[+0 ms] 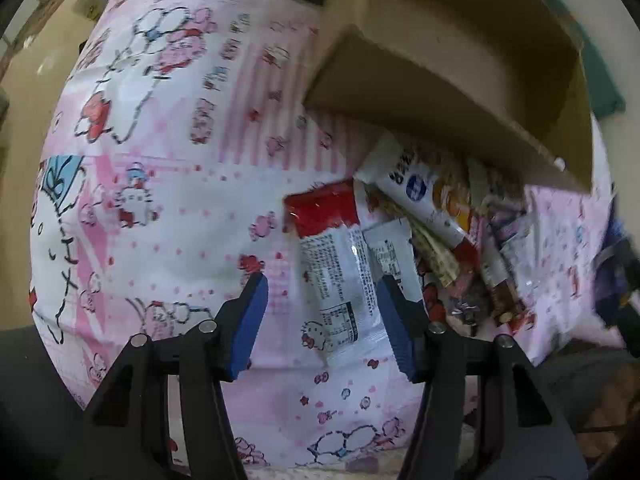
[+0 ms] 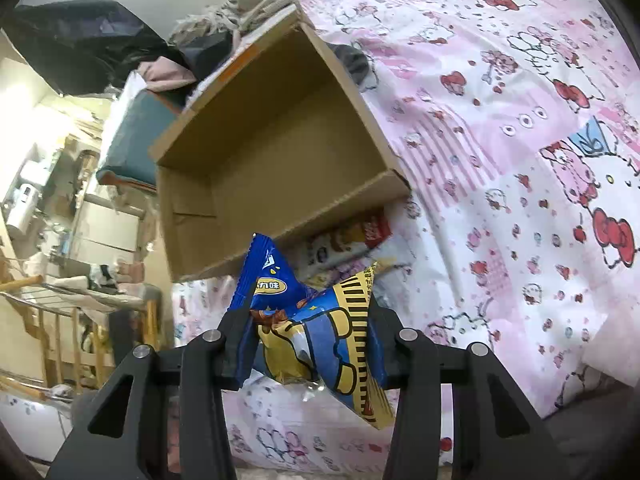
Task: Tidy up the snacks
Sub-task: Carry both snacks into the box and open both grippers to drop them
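- Left wrist view: the left gripper (image 1: 322, 312) is seen with its blue-padded fingers (image 1: 250, 320) spread wide over a pink cartoon-print bedsheet (image 1: 168, 184), and nothing is held between them.
- A red-and-white snack packet (image 1: 334, 264) is seen lying flat on the sheet between the fingers, nearer the right one; whether it is touched cannot be told.
- A pile of snack packets (image 1: 452, 240) is spread just beyond it, partly covered by the edge of an open cardboard box (image 1: 460, 72).
- Right wrist view: the right gripper (image 2: 308, 336) is closed on a blue-and-yellow snack bag (image 2: 316, 332), which is pinched from both sides and held above the sheet.
- The cardboard box (image 2: 272, 160) is seen just beyond the bag, tilted, its visible inside bare.
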Available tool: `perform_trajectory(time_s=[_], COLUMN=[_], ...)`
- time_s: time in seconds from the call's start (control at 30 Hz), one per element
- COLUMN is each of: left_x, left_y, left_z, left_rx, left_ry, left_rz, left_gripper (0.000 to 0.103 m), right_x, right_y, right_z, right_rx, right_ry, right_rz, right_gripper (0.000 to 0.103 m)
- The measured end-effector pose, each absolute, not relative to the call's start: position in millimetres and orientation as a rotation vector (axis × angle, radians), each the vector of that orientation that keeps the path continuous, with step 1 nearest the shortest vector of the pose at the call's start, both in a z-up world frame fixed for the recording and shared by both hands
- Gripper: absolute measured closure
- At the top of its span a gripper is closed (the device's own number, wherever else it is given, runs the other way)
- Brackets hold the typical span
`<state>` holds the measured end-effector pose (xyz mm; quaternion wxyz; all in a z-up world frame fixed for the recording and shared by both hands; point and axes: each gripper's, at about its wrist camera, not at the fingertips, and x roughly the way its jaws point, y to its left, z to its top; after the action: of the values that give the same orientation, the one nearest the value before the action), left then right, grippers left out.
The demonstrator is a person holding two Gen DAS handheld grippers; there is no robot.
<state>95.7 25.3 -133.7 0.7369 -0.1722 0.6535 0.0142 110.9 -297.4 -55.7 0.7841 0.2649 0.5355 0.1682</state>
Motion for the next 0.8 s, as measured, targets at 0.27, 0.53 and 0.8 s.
perform_trajectory(time_s=[0.27, 0.53, 0.8], left_x=[99, 81, 108], left_y=[4, 18, 28], left_z=[-144, -100, -9], left_rx=[-0.231, -0.293, -0.310], left_ry=[1.444, 1.358, 1.164], left_rz=[0.057, 0.065, 0.022], left_gripper=[0.077, 0.077, 0.077], right_x=[110, 107, 135], right_y=[-289, -289, -278], right_z=[-53, -33, 3], right_rx=[0.546, 0.562, 0.517], right_ry=[1.156, 1.075, 0.950], right_rz=[0.387, 0.455, 0.503], right_gripper=[0.056, 0.056, 0.056])
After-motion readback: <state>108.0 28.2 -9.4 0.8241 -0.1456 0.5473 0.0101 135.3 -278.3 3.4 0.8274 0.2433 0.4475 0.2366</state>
